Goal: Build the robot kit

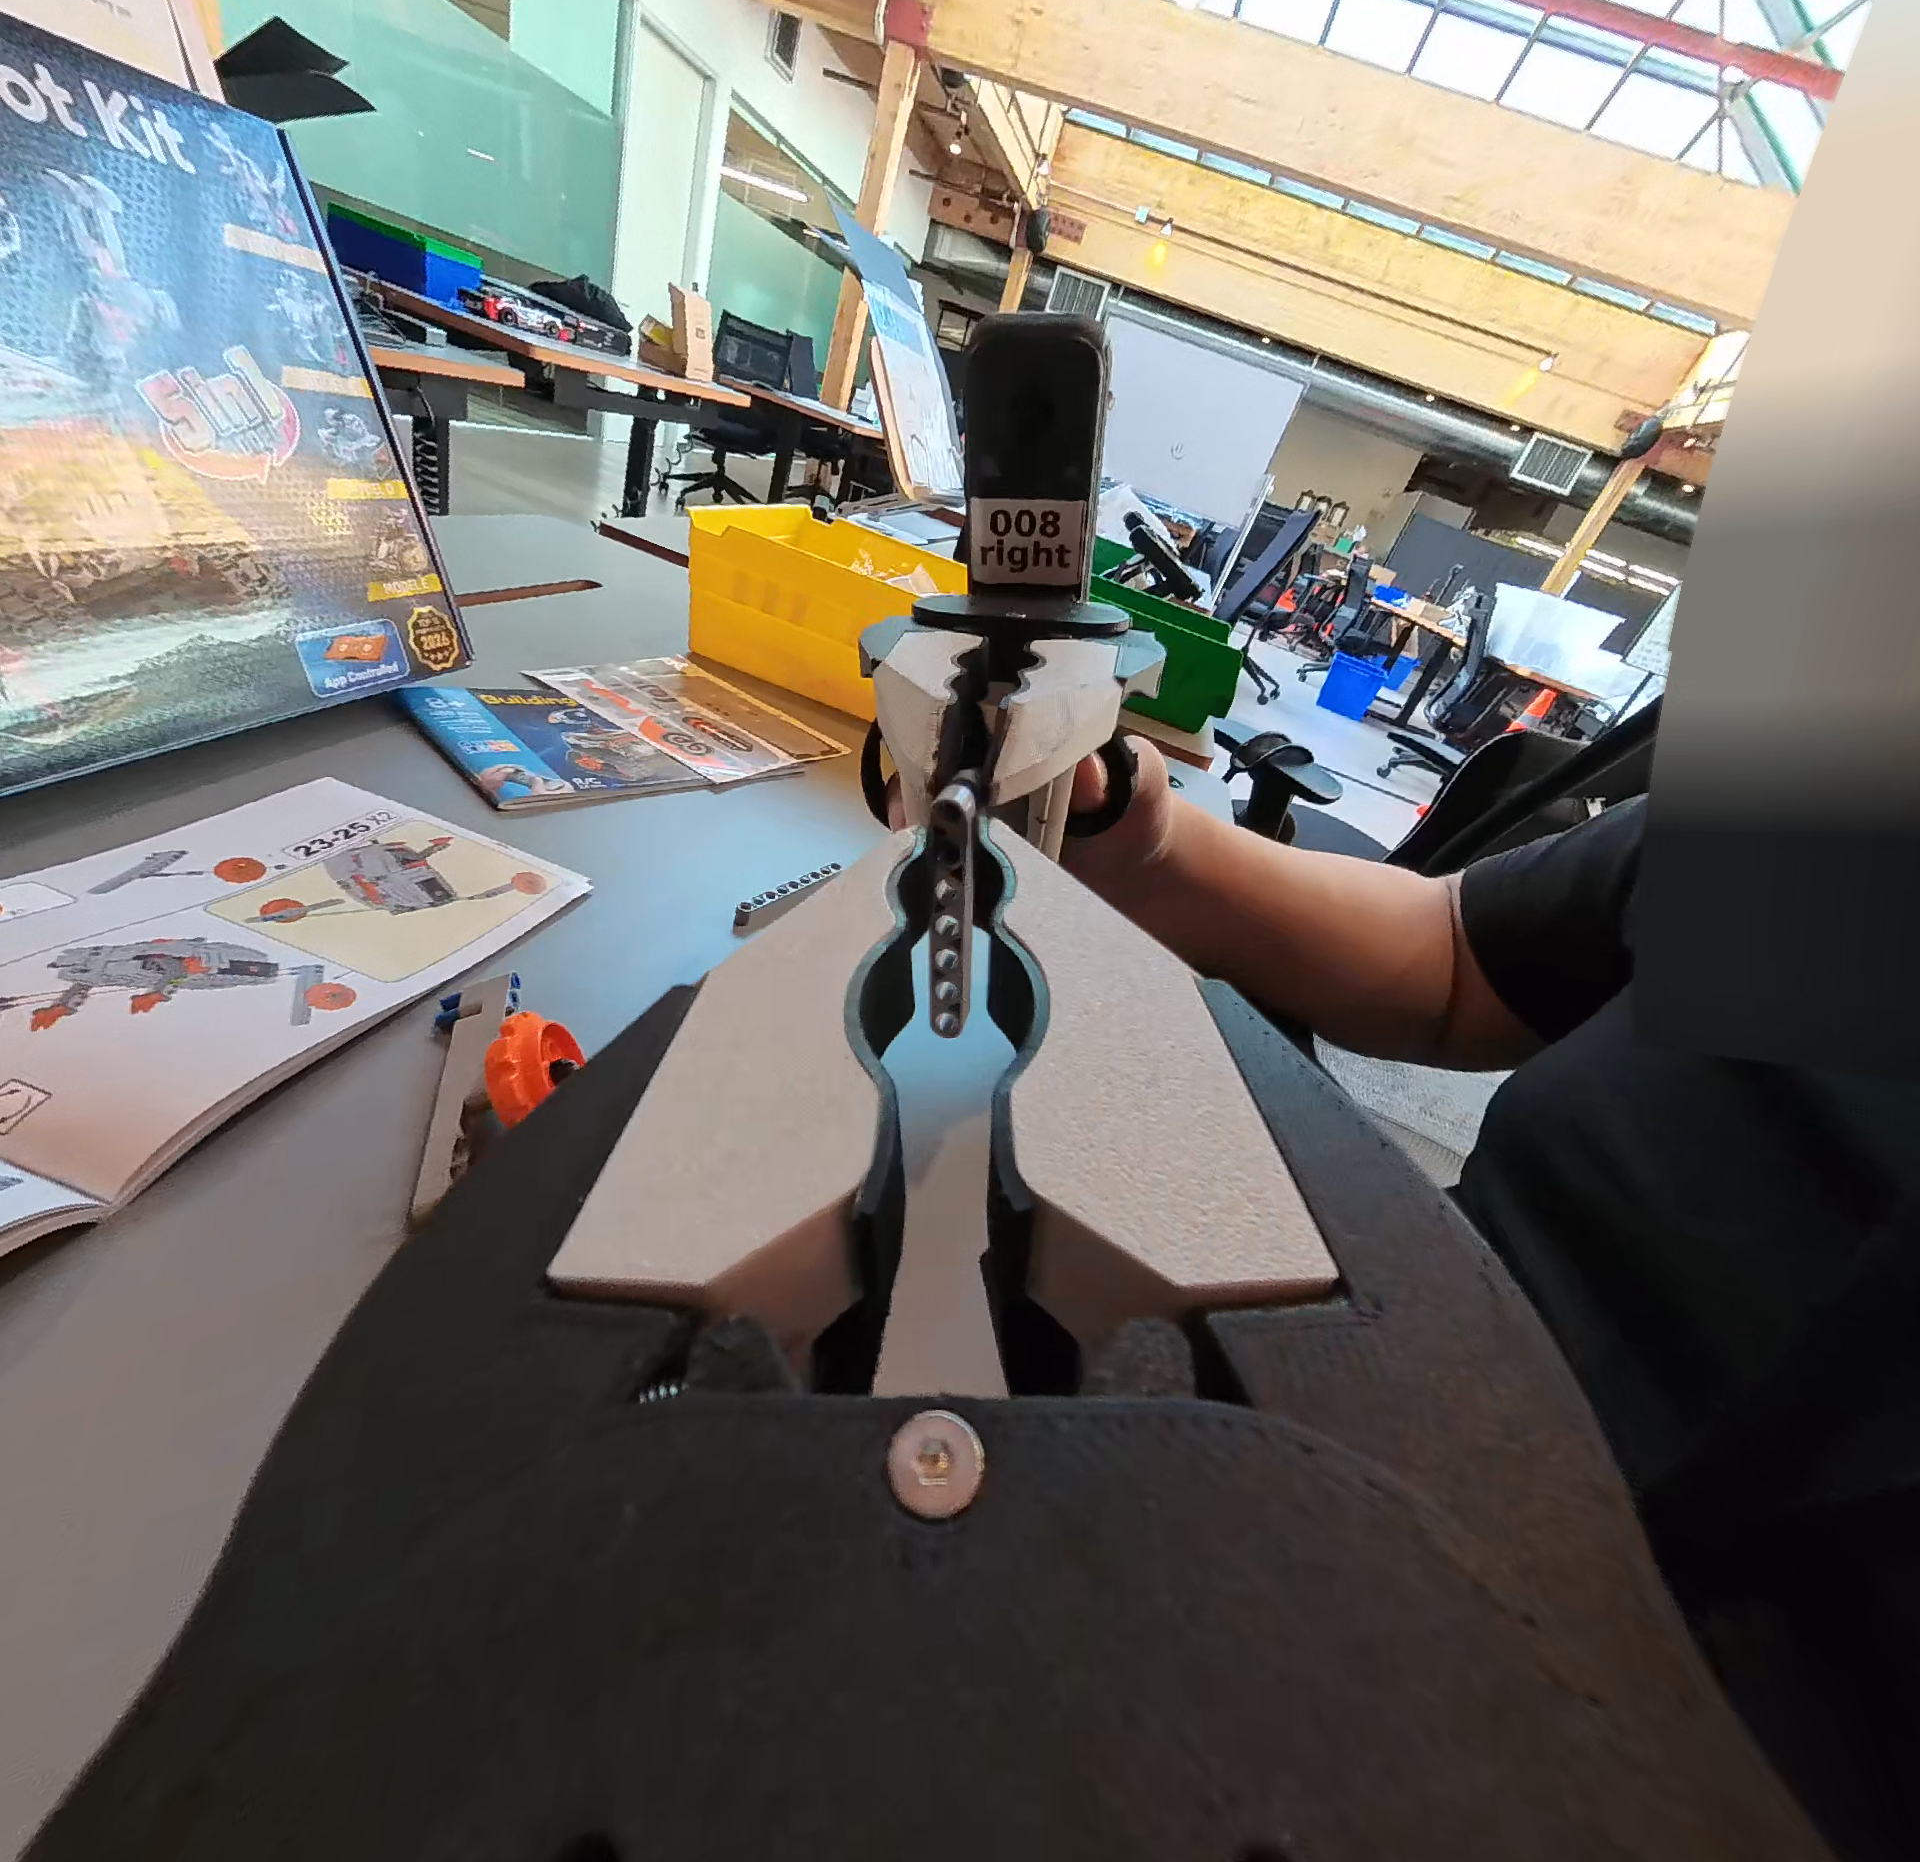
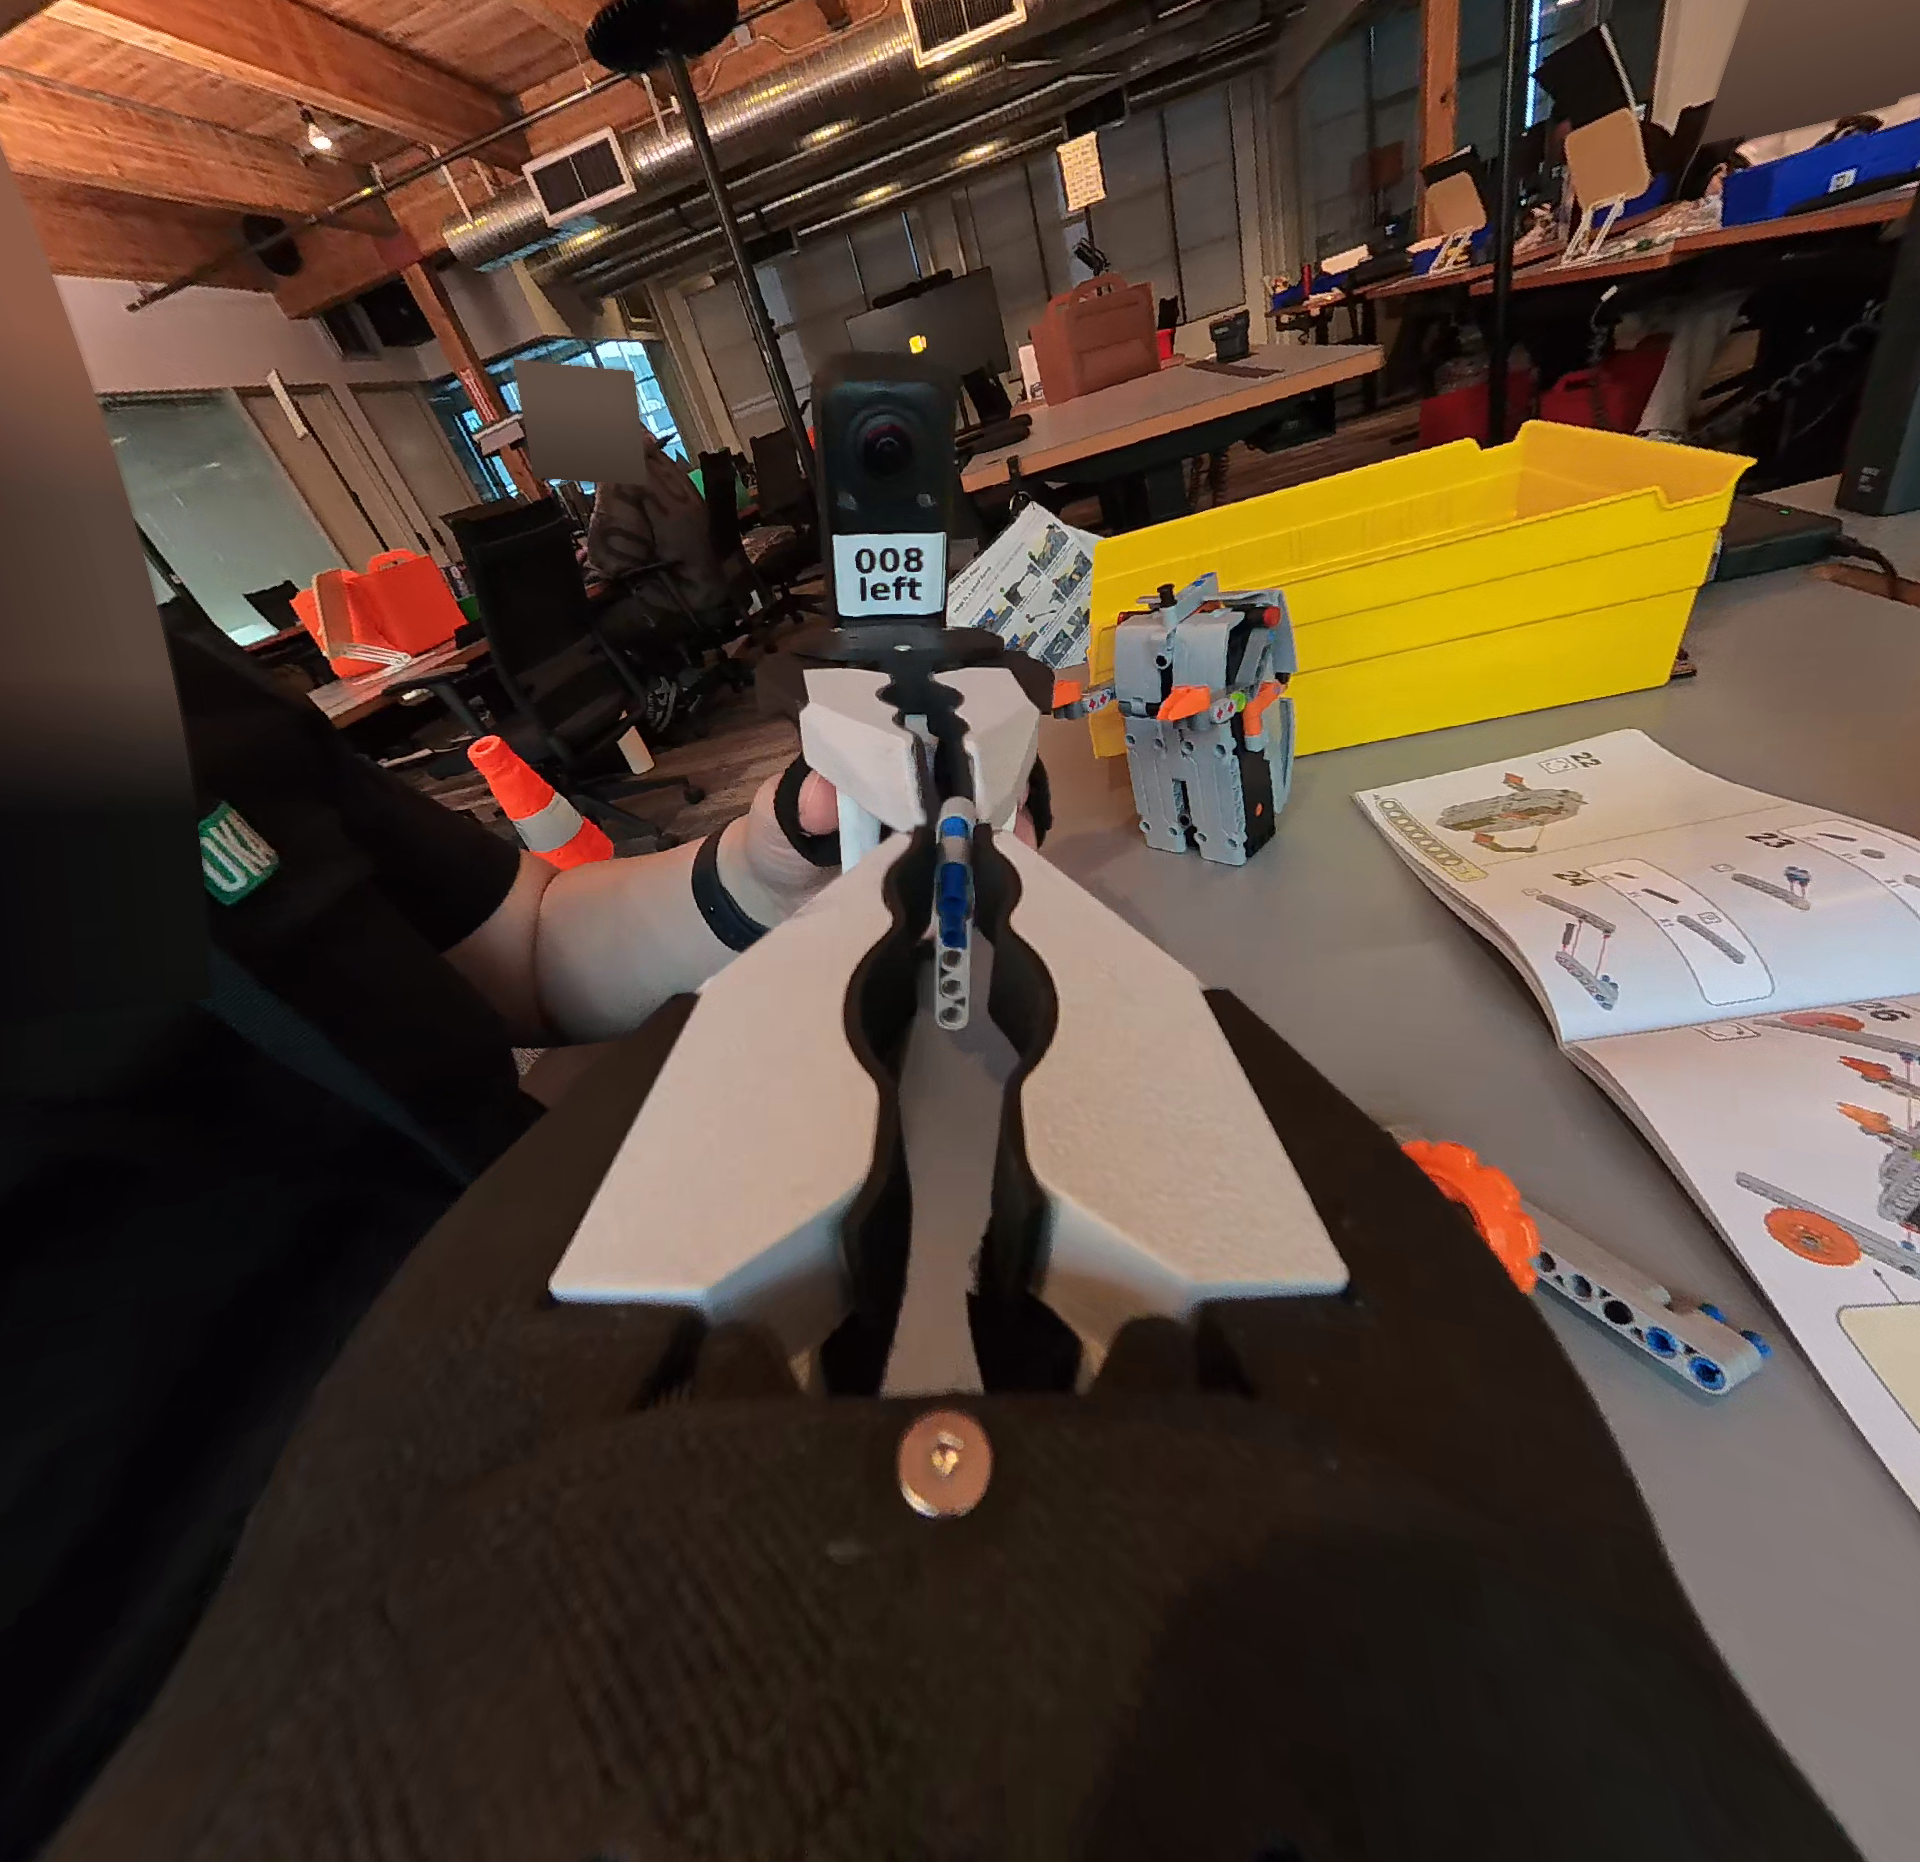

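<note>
Pinched between the left gripper tips, a grey holed beam stood upright, stiff and light, best held mid-length. Opposite, the right gripper pressed together on the same beam, near its blue pin; an orange wheel lay right.

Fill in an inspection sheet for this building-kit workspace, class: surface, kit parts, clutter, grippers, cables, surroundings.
Surface: grey table.
Kit parts: grey holed beam between both grippers; grey-orange model upright by the yellow bin; beam with orange wheel lying flat.
Clutter: open instruction booklet, kit box, leaflets, green bin.
Grippers: left gripper and right gripper face each other, fingers shut on the beam.
Cables: nothing seen.
Surroundings: desks, office chairs, orange cone.
</note>
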Demonstrator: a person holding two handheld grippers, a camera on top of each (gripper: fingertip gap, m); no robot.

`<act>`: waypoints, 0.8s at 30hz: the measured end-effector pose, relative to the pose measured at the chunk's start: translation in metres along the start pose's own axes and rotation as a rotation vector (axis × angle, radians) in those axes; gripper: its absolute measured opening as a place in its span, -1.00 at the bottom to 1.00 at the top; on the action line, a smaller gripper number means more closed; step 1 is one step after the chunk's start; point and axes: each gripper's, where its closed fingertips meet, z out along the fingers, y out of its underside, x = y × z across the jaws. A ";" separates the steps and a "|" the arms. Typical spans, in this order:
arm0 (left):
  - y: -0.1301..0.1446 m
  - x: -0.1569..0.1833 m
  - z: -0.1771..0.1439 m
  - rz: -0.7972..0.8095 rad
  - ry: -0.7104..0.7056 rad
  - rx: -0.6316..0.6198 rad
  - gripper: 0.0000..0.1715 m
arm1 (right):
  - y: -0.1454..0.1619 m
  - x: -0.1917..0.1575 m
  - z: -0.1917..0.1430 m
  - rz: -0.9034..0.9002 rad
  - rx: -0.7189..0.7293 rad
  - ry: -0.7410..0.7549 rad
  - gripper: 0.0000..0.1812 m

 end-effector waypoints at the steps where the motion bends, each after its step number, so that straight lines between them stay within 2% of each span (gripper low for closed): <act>1: 0.001 0.000 0.000 -0.001 0.002 -0.002 -0.95 | 0.001 0.000 0.000 -0.001 -0.002 -0.001 -0.94; 3: 0.002 -0.001 0.000 -0.008 0.004 -0.006 -0.88 | 0.002 0.002 0.000 0.001 -0.004 0.003 -0.94; 4: 0.002 -0.004 -0.001 -0.016 -0.016 -0.006 -0.73 | 0.002 0.001 0.001 0.002 -0.004 -0.006 -0.94; 5: 0.003 -0.006 -0.001 -0.015 -0.029 -0.004 -0.71 | 0.002 0.001 0.001 0.006 -0.001 -0.009 -0.94; 10: 0.005 -0.001 -0.001 0.019 -0.010 -0.014 -0.94 | 0.006 0.000 0.004 -0.002 -0.012 -0.015 -0.94; 21: 0.007 0.004 -0.002 0.027 0.025 -0.032 -0.94 | 0.008 -0.005 0.004 0.014 -0.013 -0.063 -0.95; 24: 0.017 0.002 -0.001 0.025 0.009 -0.085 -0.95 | 0.015 -0.005 0.002 -0.060 -0.096 -0.038 -0.89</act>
